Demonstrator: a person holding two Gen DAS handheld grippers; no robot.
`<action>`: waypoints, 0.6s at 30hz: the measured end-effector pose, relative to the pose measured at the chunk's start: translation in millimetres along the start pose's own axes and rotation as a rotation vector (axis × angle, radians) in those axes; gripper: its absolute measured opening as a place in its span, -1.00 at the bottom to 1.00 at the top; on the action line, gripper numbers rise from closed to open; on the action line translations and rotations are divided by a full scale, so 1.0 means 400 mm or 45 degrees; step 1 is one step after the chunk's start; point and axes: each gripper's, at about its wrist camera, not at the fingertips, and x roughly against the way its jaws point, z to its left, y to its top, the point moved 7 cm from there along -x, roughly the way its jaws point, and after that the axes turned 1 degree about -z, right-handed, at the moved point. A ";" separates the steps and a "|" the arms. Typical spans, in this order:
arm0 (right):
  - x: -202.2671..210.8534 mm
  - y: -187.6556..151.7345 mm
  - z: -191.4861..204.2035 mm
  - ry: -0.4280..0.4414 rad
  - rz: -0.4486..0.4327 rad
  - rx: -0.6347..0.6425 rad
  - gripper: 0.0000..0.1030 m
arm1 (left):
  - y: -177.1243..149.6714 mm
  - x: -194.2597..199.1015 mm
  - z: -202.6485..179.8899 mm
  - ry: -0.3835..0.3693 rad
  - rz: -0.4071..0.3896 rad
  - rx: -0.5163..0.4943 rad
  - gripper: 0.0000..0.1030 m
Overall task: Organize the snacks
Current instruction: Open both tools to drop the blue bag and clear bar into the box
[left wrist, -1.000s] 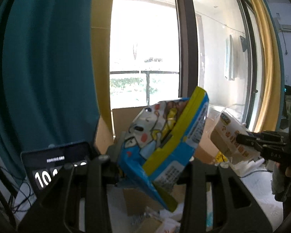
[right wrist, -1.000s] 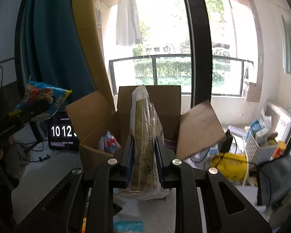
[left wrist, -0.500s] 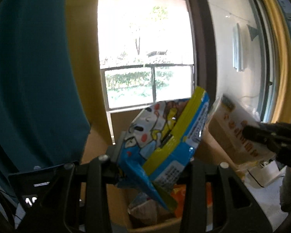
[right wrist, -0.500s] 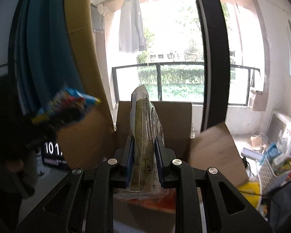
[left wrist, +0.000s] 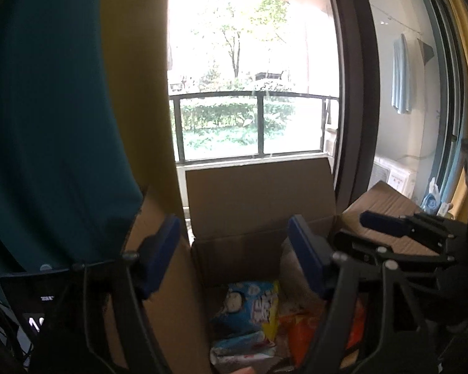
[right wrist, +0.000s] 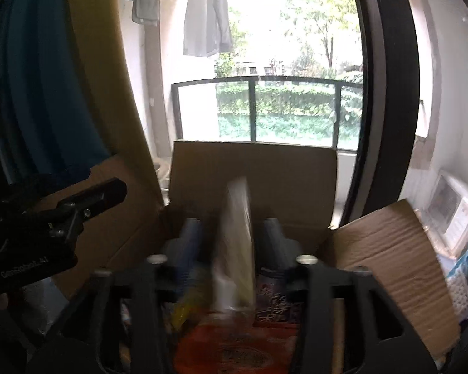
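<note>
An open cardboard box (left wrist: 259, 196) stands by the window; it also shows in the right wrist view (right wrist: 252, 171). My left gripper (left wrist: 234, 246) is open and empty above the box. A blue and yellow snack bag (left wrist: 252, 308) lies inside the box beside an orange bag (left wrist: 305, 330). My right gripper (right wrist: 231, 233) has its jaws apart, and a pale clear snack bag (right wrist: 235, 246), blurred, stands between them over the box without touching either finger. An orange bag (right wrist: 234, 346) lies below it. The right gripper shows at the right in the left wrist view (left wrist: 390, 227).
A teal curtain (left wrist: 46, 109) and a yellow curtain (left wrist: 134, 93) hang at the left. A black clock display (left wrist: 31, 305) stands left of the box. The box's right flap (right wrist: 396, 258) hangs outward. A white basket (right wrist: 465, 274) sits at the far right.
My left gripper opened and the blue and yellow bag dropped into the box. My right gripper opened around the pale bag, which is slipping down. Both grippers moved closer over the box.
</note>
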 end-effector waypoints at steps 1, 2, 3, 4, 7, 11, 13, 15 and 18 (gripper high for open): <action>0.007 0.002 0.000 0.010 0.001 -0.006 -0.01 | 0.000 0.010 0.000 0.000 -0.004 -0.002 0.42; 0.018 0.002 -0.001 0.009 -0.003 -0.009 -0.01 | 0.002 0.026 -0.002 -0.003 -0.008 -0.005 0.42; 0.031 0.000 -0.002 0.003 -0.004 -0.010 -0.01 | 0.000 0.033 -0.001 -0.004 -0.010 -0.003 0.42; 0.046 0.000 -0.002 0.002 -0.003 -0.012 -0.01 | 0.003 0.051 -0.003 -0.007 -0.017 -0.001 0.42; 0.088 0.005 0.005 -0.005 -0.008 -0.010 -0.01 | 0.009 0.094 -0.012 -0.020 -0.040 -0.006 0.42; 0.159 0.003 0.013 -0.020 -0.032 -0.006 -0.01 | 0.011 0.151 -0.026 -0.035 -0.061 -0.015 0.42; 0.183 0.001 0.019 -0.026 -0.037 -0.006 -0.01 | 0.007 0.183 -0.032 -0.043 -0.069 -0.015 0.42; 0.218 -0.005 0.034 -0.028 -0.044 -0.005 -0.01 | 0.005 0.210 -0.036 -0.052 -0.072 -0.013 0.42; 0.255 -0.014 0.052 -0.034 -0.052 0.003 -0.01 | -0.006 0.251 -0.041 -0.062 -0.074 -0.016 0.42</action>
